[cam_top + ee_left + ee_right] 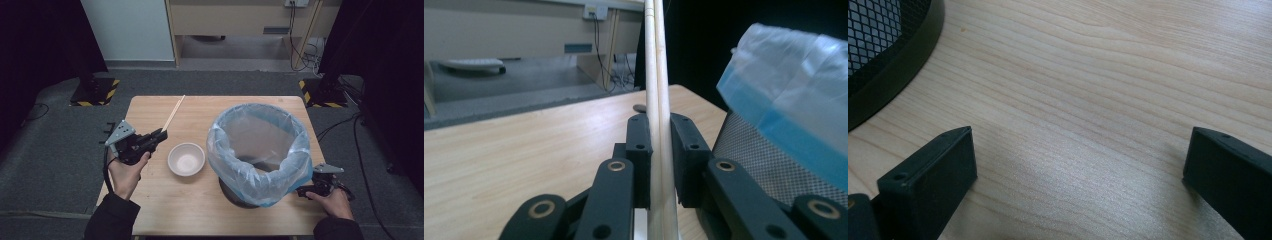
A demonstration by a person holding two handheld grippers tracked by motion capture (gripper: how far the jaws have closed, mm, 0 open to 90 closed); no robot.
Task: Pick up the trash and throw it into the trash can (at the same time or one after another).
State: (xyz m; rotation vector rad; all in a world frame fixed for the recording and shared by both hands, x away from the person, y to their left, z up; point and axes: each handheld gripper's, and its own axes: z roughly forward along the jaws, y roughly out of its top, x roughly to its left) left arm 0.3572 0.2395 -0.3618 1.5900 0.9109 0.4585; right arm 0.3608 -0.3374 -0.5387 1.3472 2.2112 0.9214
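Observation:
A pair of pale wooden chopsticks [173, 113] sticks out from my left gripper [161, 134], which is shut on them above the table's left side. In the left gripper view the chopsticks [657, 90] run upward, pinched between the two black pads [640, 150]. A small white bowl [186, 159] sits on the table just right of that gripper. My right gripper [303, 191] rests low at the table's right front, beside the mesh bin [235, 196]. Its jaws [1075, 175] stand wide open over bare wood.
A black mesh bin lined with a blue plastic bag [257, 145] takes up the table's right half. The bin's base [893, 60] lies close to the right gripper's left jaw. The wooden table [165, 215] ends near the person's sleeves; black stands flank it on the floor.

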